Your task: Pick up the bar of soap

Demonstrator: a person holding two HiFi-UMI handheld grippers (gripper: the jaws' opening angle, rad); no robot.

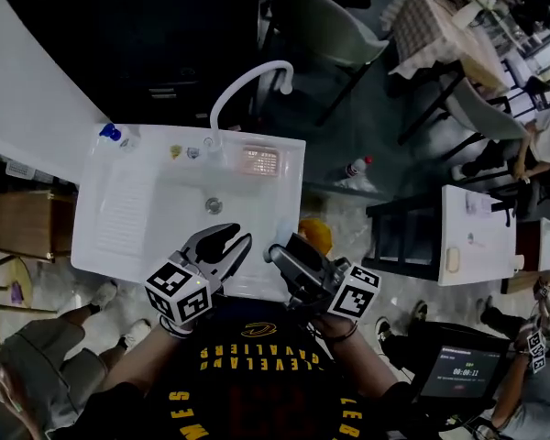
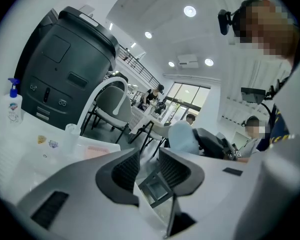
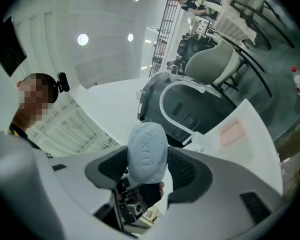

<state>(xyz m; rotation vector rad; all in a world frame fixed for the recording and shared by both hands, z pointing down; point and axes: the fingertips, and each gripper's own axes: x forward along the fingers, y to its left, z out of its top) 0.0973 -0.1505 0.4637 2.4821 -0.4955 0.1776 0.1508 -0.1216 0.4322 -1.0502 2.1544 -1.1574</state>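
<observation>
The bar of soap (image 3: 147, 154) is a pale blue oval with dark specks, and it stands upright between the jaws of my right gripper (image 3: 147, 170), which is shut on it. From the left gripper view the same soap (image 2: 182, 136) shows as a pale blue lump just beyond the right jaw. In the head view my right gripper (image 1: 282, 255) hovers over the front right edge of the white sink (image 1: 165, 200). My left gripper (image 1: 231, 243) is beside it over the sink's front edge, open, with nothing between its fingers (image 2: 125, 170).
A curved white faucet (image 1: 247, 85) rises at the sink's back, with a pink soap tray (image 1: 259, 160) beside it and a drain (image 1: 214, 205) in the basin. A spray bottle (image 1: 110, 134) stands at the back left corner. Chairs and tables fill the room to the right.
</observation>
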